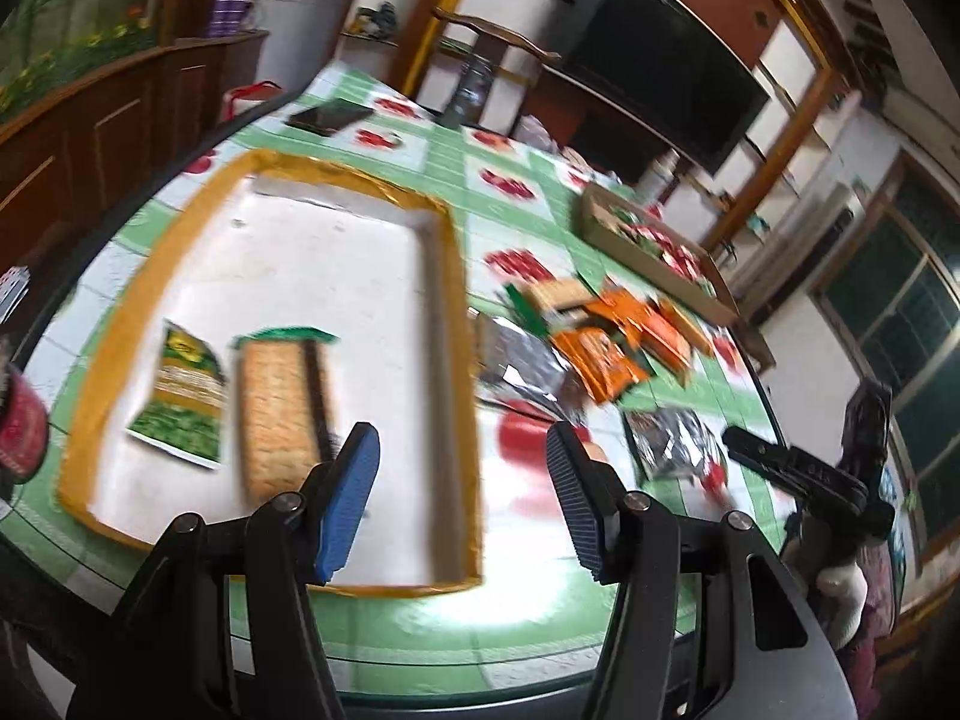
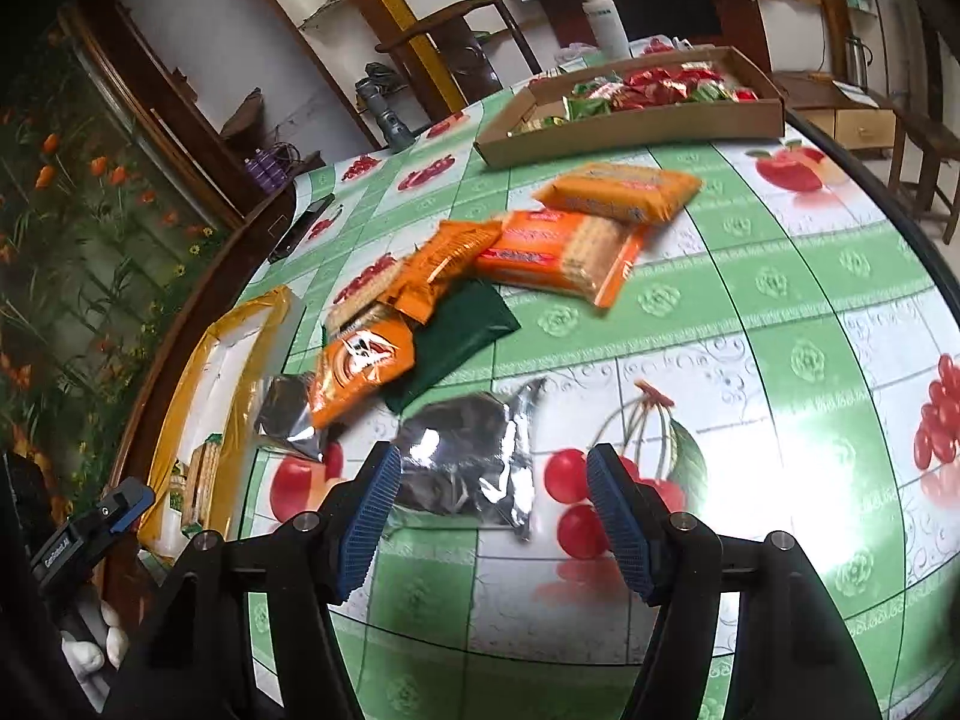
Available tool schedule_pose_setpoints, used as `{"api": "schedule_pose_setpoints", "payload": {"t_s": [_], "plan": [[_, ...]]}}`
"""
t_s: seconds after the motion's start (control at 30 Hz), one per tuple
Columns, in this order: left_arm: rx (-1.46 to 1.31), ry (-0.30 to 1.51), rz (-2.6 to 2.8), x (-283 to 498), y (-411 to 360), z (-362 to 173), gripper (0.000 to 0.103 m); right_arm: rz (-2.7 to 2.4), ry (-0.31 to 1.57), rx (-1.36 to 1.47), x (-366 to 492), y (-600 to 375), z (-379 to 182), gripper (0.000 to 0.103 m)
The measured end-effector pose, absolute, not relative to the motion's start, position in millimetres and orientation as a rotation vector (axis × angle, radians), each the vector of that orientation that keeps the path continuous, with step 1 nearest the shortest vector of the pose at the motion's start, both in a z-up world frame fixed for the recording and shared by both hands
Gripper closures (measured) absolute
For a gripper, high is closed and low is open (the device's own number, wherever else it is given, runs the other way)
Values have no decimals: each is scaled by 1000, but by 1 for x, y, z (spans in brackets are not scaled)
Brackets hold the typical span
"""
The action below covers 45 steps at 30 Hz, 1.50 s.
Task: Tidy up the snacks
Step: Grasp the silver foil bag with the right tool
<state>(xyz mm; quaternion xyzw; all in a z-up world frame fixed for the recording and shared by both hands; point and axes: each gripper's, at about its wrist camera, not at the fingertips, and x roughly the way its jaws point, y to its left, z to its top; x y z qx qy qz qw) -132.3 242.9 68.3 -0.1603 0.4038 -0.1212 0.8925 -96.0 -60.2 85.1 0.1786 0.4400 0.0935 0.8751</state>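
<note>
A white tray with a yellow rim [image 1: 447,276] lies on the table and holds a green snack packet [image 1: 183,399] and a cracker pack [image 1: 282,417]. My left gripper [image 1: 462,501] is open and empty above the tray's near right corner. To its right lies a pile of orange packs [image 1: 612,348] and silver packets [image 1: 675,441]. My right gripper [image 2: 492,519] is open and empty, just above a silver packet [image 2: 474,459]. Orange cracker packs [image 2: 564,252], a dark green packet [image 2: 456,342] and the tray [image 2: 192,384] lie beyond.
A cardboard box [image 2: 636,123] of red and green sweets stands at the far side, also in the left wrist view [image 1: 654,258]. A phone [image 1: 327,115] lies at the far table edge. A spray bottle [image 2: 603,15], chair and TV stand behind. The table edge [image 2: 900,210] curves right.
</note>
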Motion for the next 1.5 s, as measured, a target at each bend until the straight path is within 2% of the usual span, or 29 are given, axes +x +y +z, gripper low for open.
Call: {"api": "schedule_pose_setpoints", "payload": {"t_s": [0.13, 0.27, 0.57, 0.8, 1.0, 1.17, 1.27, 1.5], "plan": [[-288, 852, -275, -136, 224, 69, 46, 235, 876, 314, -97, -48, 93, 33], [-267, 865, -288, -136, 213, 69, 46, 285, 873, 199, -84, -26, 96, 23], [-259, 898, -302, -136, 205, 60, 46, 323, 962, 143, -44, -5, 73, 23], [-278, 915, -311, -131, 203, 53, 44, 410, 1045, 97, -66, -3, 68, 23], [-236, 939, -361, -128, 182, 49, 44, 417, 1019, -56, -74, 19, 62, 20], [-174, 928, -371, -127, 171, 55, 44, 451, 1031, -148, -73, 39, 53, 22], [-146, 939, -370, -119, 165, 55, 44, 475, 1027, -155, -75, 39, 56, 44], [-31, 962, -439, -88, 124, 61, 44, 342, 985, -190, -68, 14, 61, 44]]}}
